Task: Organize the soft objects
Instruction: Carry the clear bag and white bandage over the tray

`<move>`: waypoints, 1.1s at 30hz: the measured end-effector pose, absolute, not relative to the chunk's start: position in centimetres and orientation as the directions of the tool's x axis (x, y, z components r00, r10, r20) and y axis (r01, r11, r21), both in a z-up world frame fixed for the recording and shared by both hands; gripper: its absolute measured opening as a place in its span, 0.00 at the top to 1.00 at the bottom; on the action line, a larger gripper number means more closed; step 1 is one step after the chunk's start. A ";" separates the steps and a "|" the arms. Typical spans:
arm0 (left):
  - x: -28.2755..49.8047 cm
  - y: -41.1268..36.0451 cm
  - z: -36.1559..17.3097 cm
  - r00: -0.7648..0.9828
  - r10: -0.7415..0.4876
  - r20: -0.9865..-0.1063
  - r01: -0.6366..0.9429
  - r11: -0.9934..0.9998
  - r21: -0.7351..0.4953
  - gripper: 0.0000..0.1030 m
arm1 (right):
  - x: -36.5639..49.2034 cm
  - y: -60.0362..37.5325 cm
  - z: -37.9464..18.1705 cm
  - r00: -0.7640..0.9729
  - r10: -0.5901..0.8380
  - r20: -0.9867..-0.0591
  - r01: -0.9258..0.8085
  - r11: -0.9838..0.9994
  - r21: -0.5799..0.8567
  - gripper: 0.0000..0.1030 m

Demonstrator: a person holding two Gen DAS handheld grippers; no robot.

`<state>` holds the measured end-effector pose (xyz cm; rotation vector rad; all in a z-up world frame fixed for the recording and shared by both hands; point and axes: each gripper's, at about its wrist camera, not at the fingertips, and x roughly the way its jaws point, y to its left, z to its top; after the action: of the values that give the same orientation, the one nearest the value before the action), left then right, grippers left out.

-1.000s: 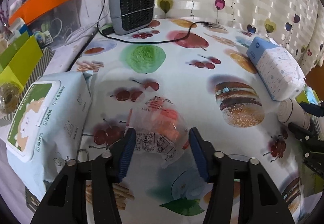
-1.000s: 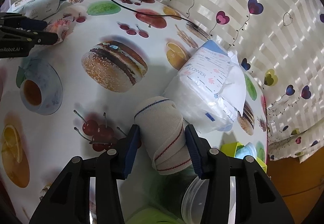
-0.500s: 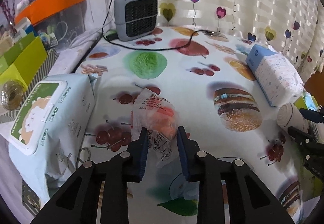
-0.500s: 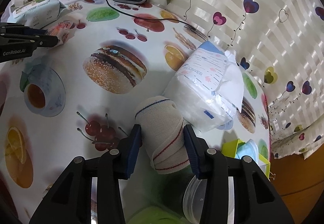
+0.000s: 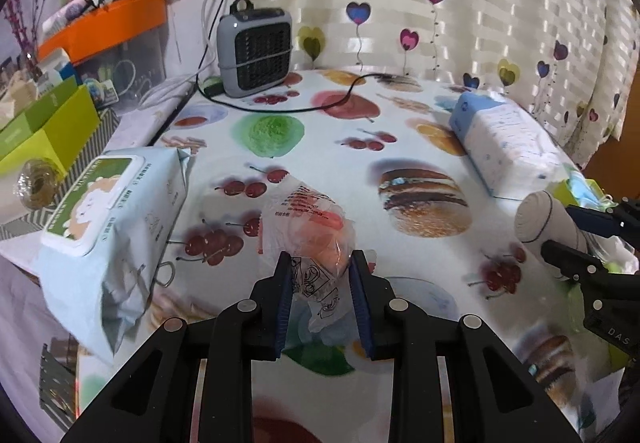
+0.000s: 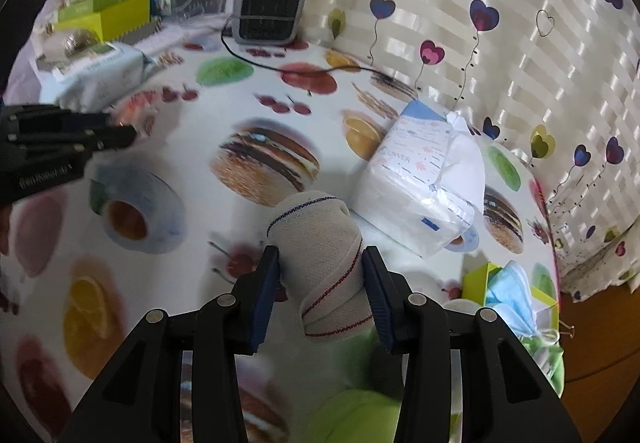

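Note:
My left gripper (image 5: 320, 279) is shut on a clear plastic packet with an orange item inside (image 5: 312, 231), held above the fruit-print tablecloth (image 5: 320, 151). My right gripper (image 6: 320, 275) is shut on a beige elastic bandage roll (image 6: 320, 243) with red and blue stripes, lifted off the cloth. The roll (image 5: 544, 219) and the right gripper (image 5: 576, 235) also show at the right edge of the left wrist view. A wet-wipes pack (image 5: 108, 223) lies at the left. A white-blue tissue pack (image 6: 420, 183) lies by the curtain.
A grey fan heater (image 5: 256, 47) with a black cable stands at the back. Green boxes (image 5: 44, 131) and an orange bin (image 5: 108, 23) crowd the left shelf. A green box with blue face masks (image 6: 512, 291) sits at the right table edge, with a green round object (image 6: 356, 415) below my right gripper.
My left gripper closed on the plastic packet and lifted it. My right gripper lifted the bandage roll and tilted upward, showing more of the back of the table.

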<state>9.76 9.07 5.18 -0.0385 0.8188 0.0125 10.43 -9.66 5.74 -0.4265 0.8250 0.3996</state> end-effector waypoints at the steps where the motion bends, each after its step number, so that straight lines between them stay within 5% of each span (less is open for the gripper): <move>1: 9.3 8.9 5.4 0.687 -0.008 -0.726 -0.021 0.999 -0.032 0.75 | 10.2 -9.6 6.0 0.616 0.183 -0.766 -0.497 0.845 -0.197 0.58; 33: -0.4 1.0 10.8 0.757 -0.186 -0.626 0.201 0.978 -0.048 0.75 | 0.6 -14.4 11.3 0.700 0.269 -0.662 -0.418 0.906 -0.073 0.58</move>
<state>-0.44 0.95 10.78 0.0227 0.6795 -0.2109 0.56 -14.38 11.32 -0.2253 0.6977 0.3861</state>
